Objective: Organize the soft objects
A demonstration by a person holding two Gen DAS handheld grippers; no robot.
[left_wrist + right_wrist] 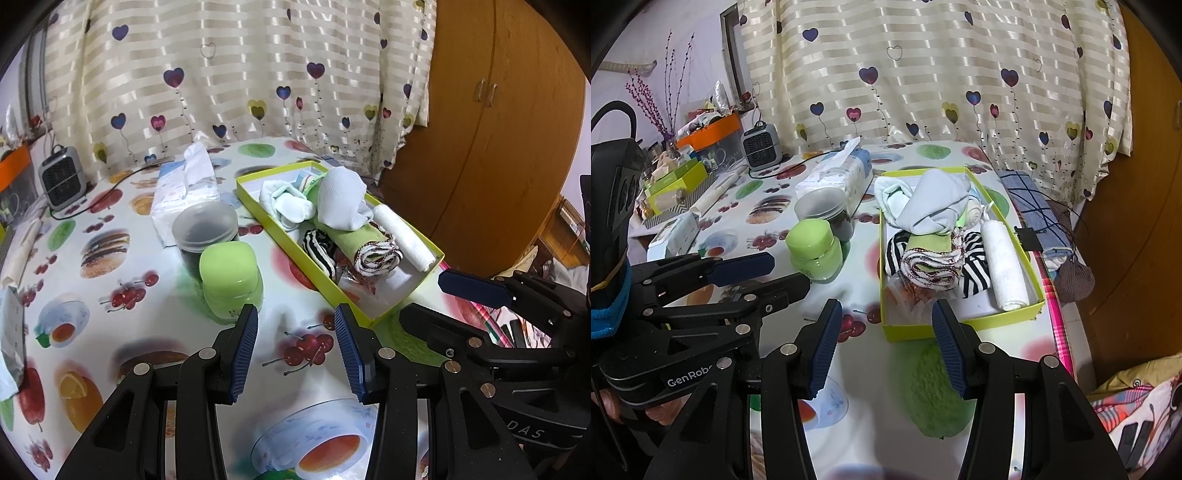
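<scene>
grippers sit nearest, both hovering over the fruit-print desk (110, 229) with nothing between their blue pads. left gripper (295, 354) is spread apart above a printed cherry cluster, empty. right gripper (882, 349) is likewise released, its fingers parted over a printed green fruit just in front of the near end of the box.

past the left gripper stands a lime green jar (231, 284) with a rounded lid, and touching it from behind a clear tub (205, 230) with a dark filling and a frosted lid. beyond those lies a soft tissue pack (184, 192), one tissue sticking up from its top.

beside them, on the right, the yellow-green box (960, 326) runs away from the grippers, and the soft things are inside it. at its near end sits a rolled green cloth (929, 258) with a patterned edge, black-and-white striped fabric (975, 273) bunched under and beside it, and a white rolled towel (1003, 266) lying along the right wall. further back a pale blue sock (934, 210) is heaped on top of the green roll, with more pale socks (890, 195) behind it.

beyond the box a folded checked cloth (1030, 199) rests on the desk edge. a small grey heater (761, 146) stands at the far side, and a heart-print curtain (923, 74) hangs behind everything.
</scene>
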